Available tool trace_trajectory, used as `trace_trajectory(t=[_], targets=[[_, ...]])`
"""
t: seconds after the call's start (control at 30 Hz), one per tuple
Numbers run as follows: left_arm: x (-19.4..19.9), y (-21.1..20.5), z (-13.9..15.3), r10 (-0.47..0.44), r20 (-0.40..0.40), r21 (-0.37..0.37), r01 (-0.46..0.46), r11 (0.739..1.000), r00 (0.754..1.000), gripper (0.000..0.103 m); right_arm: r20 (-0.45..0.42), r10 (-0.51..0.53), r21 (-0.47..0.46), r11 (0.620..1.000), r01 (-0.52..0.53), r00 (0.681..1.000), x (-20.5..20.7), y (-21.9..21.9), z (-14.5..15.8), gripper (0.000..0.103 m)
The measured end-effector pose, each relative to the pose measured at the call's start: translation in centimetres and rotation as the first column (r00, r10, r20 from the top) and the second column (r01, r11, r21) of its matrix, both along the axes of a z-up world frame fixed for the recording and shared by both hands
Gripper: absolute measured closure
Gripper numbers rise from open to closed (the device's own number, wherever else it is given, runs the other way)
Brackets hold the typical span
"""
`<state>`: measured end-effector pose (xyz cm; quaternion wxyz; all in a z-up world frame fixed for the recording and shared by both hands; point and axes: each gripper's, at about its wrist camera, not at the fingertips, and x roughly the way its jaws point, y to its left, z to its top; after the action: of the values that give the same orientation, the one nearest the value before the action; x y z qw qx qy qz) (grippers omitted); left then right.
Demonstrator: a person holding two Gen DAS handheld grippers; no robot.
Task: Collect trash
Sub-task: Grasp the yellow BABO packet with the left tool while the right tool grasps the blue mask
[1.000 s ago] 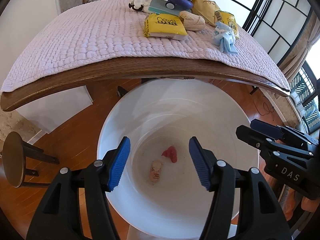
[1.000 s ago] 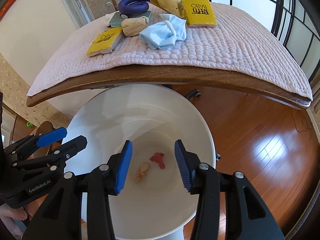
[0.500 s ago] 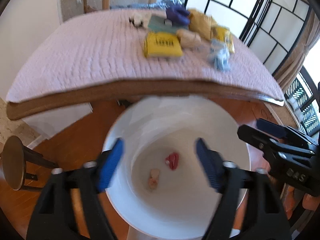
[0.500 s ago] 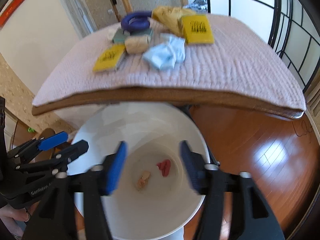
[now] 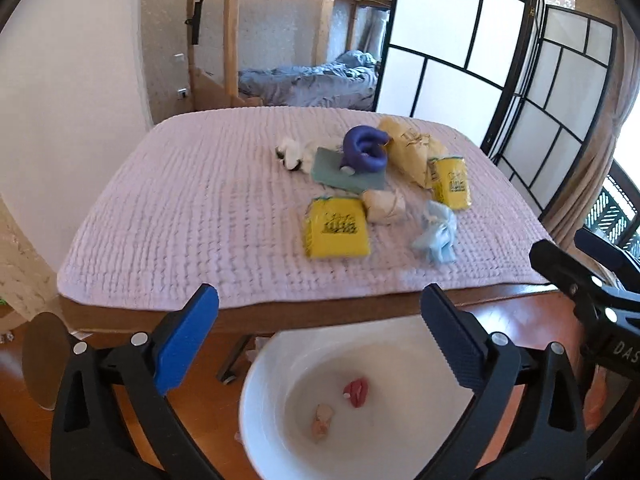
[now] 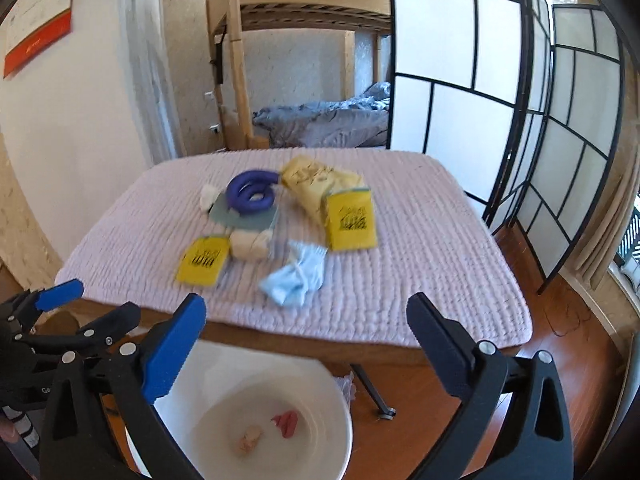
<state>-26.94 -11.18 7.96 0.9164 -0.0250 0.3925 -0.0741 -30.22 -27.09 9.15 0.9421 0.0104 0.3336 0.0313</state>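
Note:
My left gripper (image 5: pixel 319 300) hangs over the white bin (image 5: pixel 256 372), its jaws opening with nothing between them. My right gripper (image 6: pixel 306 305) does the same above the bin (image 6: pixel 347 420). A red scrap (image 5: pixel 357 391) and a beige scrap (image 5: pixel 323 420) lie on the bin's bottom. On the quilted table beyond sit a yellow packet (image 5: pixel 336 228), a second yellow packet (image 5: pixel 452 182), a crumpled light blue cloth (image 5: pixel 436 236) and a beige wad (image 5: pixel 384 206). None of them touches a gripper.
Farther back on the pink quilt (image 5: pixel 180 208) lie a purple ring (image 5: pixel 364 150) on a green pad (image 5: pixel 344 172), a yellow paper bag (image 5: pixel 412 148) and a white and black bundle (image 5: pixel 294 152). A round stool (image 5: pixel 44 364) stands left; folding screens stand right.
Both grippers have risen and tipped up, so the tabletop fills the views and the bin has sunk to the bottom. Both pairs of jaws have spread much wider.

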Motion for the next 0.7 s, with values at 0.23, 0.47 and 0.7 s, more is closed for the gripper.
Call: trace_trajectory(t=[0.23, 0.47, 0.7], targets=[[0.6, -1.7, 1.1, 0.048, 0.059, 0.085, -0.053, 0.995, 0.997, 0.002, 0.094, -0.070, -0.017, 0.997, 0.072, 0.993, 0.1, -1.4, 1.1, 0.004], [2.1, -2.3, 0.5, 0.095, 0.016, 0.139, -0.096, 0.986, 0.995, 0.002, -0.019, -0.008, -0.026, 1.000, 0.007, 1.000, 1.9, -1.6, -0.2, 0.004], [3.8, -0.5, -1.1, 0.056, -0.069, -0.010, -0.056, 0.998, 0.996, 0.002, -0.127, 0.000, 0.101, 0.995, 0.013, 0.992, 4.5, -1.4, -2.7, 0.004]])
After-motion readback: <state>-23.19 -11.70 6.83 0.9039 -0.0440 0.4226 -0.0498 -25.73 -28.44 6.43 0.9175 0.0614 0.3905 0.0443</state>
